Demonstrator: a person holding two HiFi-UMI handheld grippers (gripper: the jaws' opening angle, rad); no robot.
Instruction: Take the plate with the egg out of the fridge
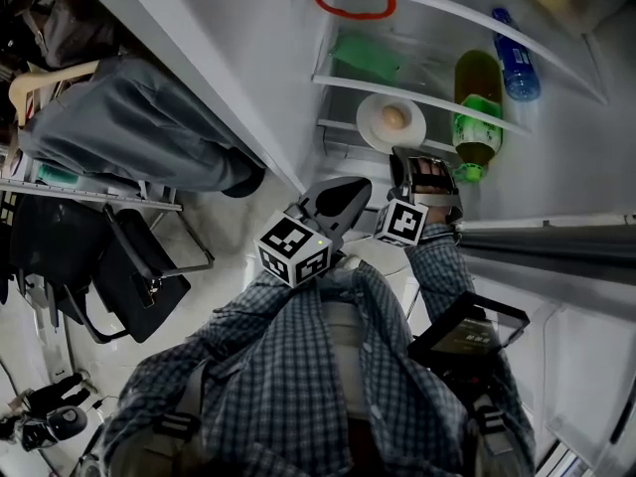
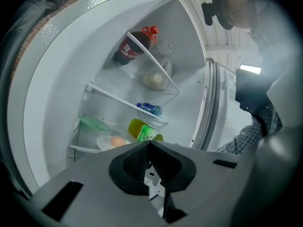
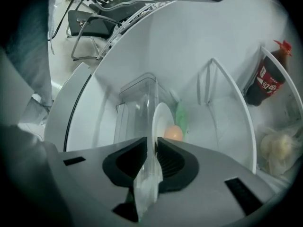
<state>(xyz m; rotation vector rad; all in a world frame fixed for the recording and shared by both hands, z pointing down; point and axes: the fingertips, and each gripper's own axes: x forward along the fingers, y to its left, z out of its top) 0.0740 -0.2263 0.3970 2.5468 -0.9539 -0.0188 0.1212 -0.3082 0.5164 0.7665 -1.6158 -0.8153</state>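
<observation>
Egg (image 1: 395, 116) lies on plate (image 1: 372, 123), inside fridge (image 1: 248, 28), beneath shelf (image 1: 348, 85); bottle (image 1: 477, 117) lies just right of plate.

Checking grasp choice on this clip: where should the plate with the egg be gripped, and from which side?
Its near rim, coming straight in from the fridge's open front. The plate is thin-edged, the egg sits mid-plate, and a green bottle crowds one side. The right gripper pinches that rim.

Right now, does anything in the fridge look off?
Nothing spilled or broken. The green bottle lies on its side right beside the plate that the right gripper grips; the egg sits on it.
</observation>
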